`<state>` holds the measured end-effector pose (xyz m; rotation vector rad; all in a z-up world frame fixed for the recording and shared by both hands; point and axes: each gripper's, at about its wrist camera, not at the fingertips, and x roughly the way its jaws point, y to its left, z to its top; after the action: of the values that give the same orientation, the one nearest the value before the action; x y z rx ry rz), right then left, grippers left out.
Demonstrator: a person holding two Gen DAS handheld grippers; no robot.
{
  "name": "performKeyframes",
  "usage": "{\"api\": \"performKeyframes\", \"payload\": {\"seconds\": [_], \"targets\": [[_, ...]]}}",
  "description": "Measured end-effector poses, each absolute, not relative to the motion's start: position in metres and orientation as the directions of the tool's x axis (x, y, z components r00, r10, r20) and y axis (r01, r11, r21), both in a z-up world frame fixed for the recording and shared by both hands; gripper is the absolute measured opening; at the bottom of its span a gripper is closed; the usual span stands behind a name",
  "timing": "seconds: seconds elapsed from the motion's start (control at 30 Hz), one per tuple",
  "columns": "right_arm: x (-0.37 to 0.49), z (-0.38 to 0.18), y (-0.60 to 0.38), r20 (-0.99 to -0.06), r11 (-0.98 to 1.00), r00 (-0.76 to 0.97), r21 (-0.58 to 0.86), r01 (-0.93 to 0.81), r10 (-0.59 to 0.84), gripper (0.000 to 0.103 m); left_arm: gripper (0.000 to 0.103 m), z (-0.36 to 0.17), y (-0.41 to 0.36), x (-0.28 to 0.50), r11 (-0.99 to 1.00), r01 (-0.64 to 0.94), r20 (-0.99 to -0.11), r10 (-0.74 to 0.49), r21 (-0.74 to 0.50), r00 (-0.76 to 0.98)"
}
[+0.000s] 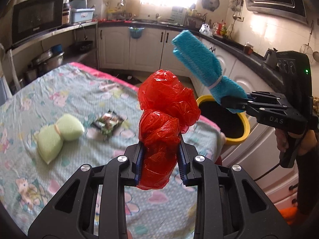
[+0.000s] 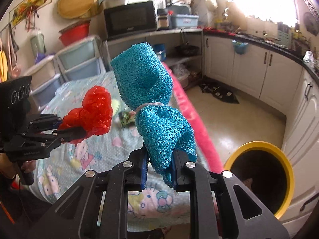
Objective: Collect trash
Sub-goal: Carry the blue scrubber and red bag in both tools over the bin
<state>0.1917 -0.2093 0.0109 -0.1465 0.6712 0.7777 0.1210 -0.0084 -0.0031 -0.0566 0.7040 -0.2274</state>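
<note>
My left gripper (image 1: 160, 159) is shut on a crumpled red plastic bag (image 1: 165, 111), held up above the table; the bag (image 2: 93, 111) also shows at the left of the right wrist view. My right gripper (image 2: 160, 165) is shut on a blue mesh scrubber (image 2: 151, 99) tied at its middle with a band, lifted over the table's pink edge. In the left wrist view the scrubber (image 1: 201, 67) hangs above a yellow-rimmed bin (image 1: 237, 137) beside the table. A pale green tied sponge (image 1: 57, 133) and a dark snack wrapper (image 1: 107, 123) lie on the cartoon-print tablecloth (image 1: 39, 179).
The yellow-rimmed bin (image 2: 287, 181) stands on the floor between the table and white cabinets (image 2: 249, 69). A microwave (image 2: 129, 20) sits on a shelf beyond the table, plastic drawers (image 2: 77, 63) at its far side. Dark debris (image 2: 219, 91) lies on the tiled floor.
</note>
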Motion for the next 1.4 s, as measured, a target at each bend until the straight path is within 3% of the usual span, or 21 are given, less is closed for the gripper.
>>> {"api": "performKeyframes", "payload": {"seconds": [0.37, 0.83, 1.4], "targets": [[0.198, 0.039, -0.264, -0.536, 0.801, 0.639, 0.125, -0.586, 0.552, 0.017, 0.022, 0.030, -0.041, 0.149, 0.961, 0.250, -0.582, -0.273, -0.121, 0.766], [0.201, 0.058, -0.336, -0.466, 0.916, 0.793, 0.117, -0.384, 0.392, 0.017, 0.022, 0.044, -0.101, 0.198, 0.926, 0.352, -0.554, -0.366, -0.138, 0.748], [0.213, 0.038, -0.379, -0.498, 0.964, 0.826, 0.162, -0.210, 0.264, 0.018, 0.022, 0.036, -0.163, 0.249, 0.888, 0.439, -0.576, -0.433, -0.139, 0.693]]}}
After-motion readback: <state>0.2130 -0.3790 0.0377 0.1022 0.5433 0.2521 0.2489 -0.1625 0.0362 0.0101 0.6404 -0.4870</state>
